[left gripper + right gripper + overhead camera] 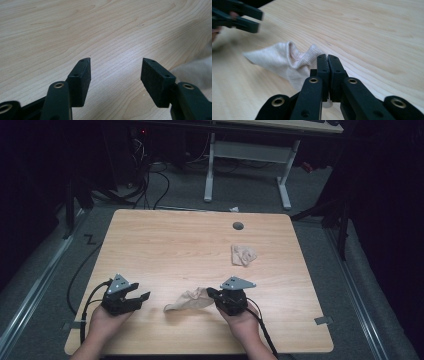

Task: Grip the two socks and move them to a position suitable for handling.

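Light wooden table (165,245), dark floor all round, most of the top bare. Beige sock (189,301) lies near the front edge, its cuff pinched in the right gripper (214,296), jaws pressed together on the fabric. Left gripper (141,296) sits just left of the sock's toe, jaws spread wide over bare wood. Second crumpled sock (243,255) lies farther back, right of centre, well apart.
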Demonstrator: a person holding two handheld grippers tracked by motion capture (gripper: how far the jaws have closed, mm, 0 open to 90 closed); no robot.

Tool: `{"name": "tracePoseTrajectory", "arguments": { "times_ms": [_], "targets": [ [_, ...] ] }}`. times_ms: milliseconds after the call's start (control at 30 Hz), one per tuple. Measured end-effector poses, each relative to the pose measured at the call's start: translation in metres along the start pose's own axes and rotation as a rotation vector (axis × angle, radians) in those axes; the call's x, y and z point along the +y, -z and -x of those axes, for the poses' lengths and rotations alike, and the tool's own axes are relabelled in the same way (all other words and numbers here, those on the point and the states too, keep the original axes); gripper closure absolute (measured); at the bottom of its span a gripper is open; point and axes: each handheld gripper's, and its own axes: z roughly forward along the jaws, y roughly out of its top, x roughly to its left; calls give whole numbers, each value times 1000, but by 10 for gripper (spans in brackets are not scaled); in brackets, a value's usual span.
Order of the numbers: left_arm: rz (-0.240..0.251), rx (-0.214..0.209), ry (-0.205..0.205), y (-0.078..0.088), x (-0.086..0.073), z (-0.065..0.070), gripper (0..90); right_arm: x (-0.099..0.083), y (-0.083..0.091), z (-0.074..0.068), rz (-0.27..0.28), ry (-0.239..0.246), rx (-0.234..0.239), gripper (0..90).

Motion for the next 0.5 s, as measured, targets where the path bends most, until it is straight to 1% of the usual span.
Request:
{"name": "tracePoseTrajectory", "arguments": {
  "times_ms": [100,167,200,333,367,400,467,500],
  "targets": [
    [-7,0,-9,-1,0,1,419,-8,-1,12,-6,-52,-18,891],
    [-5,-1,-2,-2,0,1,419,-10,-3,17,-12,-64,-30,891],
    [-5,-1,-2,-2,0,2,419,-12,-4,20,-19,-71,-42,891],
    [-9,-3,-10,-1,0,2,420,-16,-8,29,-50,-74,-66,891],
    [-11,-5,-11,-2,0,2,420,-18,-9,31,-65,-76,-70,891],
    [-11,-5,-13,-2,0,2,420,-19,-11,33,-91,-71,-75,891],
    [-16,-11,-16,-3,0,4,421,-23,-13,35,-118,-62,-84,890],
    [-20,-14,-20,-4,0,5,422,-24,-15,36,-143,-55,-87,890]
  ]
}}
